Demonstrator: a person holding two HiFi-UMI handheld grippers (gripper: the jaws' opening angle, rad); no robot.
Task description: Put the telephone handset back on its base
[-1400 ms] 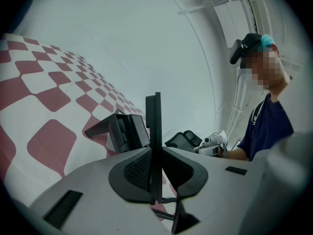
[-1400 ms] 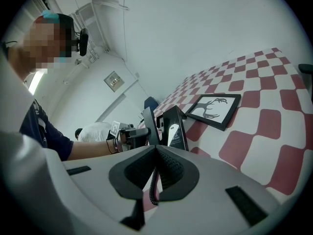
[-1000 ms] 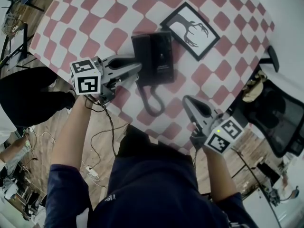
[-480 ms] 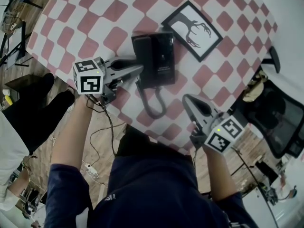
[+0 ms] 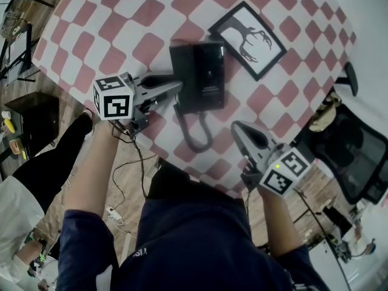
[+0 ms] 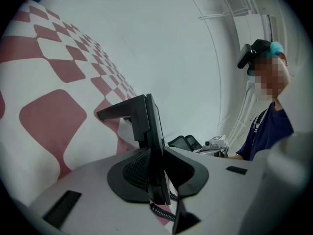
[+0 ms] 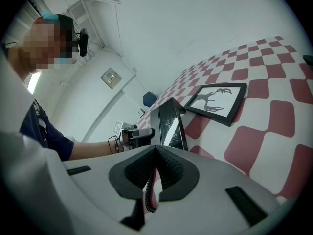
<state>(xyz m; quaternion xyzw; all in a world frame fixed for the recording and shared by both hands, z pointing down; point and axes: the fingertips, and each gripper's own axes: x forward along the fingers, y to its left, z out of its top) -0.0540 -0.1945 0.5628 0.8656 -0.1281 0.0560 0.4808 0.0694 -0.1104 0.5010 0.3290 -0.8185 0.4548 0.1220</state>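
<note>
The black telephone base (image 5: 209, 71) lies on the red-and-white checked table (image 5: 121, 23). Its handset (image 5: 182, 71) rests along the base's left side, and the coiled cord (image 5: 194, 132) loops toward me. My left gripper (image 5: 176, 87) reaches in from the left with the handset's edge (image 6: 146, 126) between its jaws. Those jaws (image 6: 157, 180) are opening, though the pads still look to touch it. My right gripper (image 5: 236, 127) hovers apart at the phone's near right, shut and holding nothing (image 7: 155, 153). The right gripper view also shows the phone (image 7: 168, 124).
A black-framed antler picture (image 5: 248, 38) lies just right of the phone. The table edge runs close in front of me. A black office chair (image 5: 357, 156) stands off the table at the right. A person (image 5: 36, 162) and cables are on the floor at the left.
Both grippers and the phone stay almost where they were. The person on the floor at the left has shifted toward the lower left.
</note>
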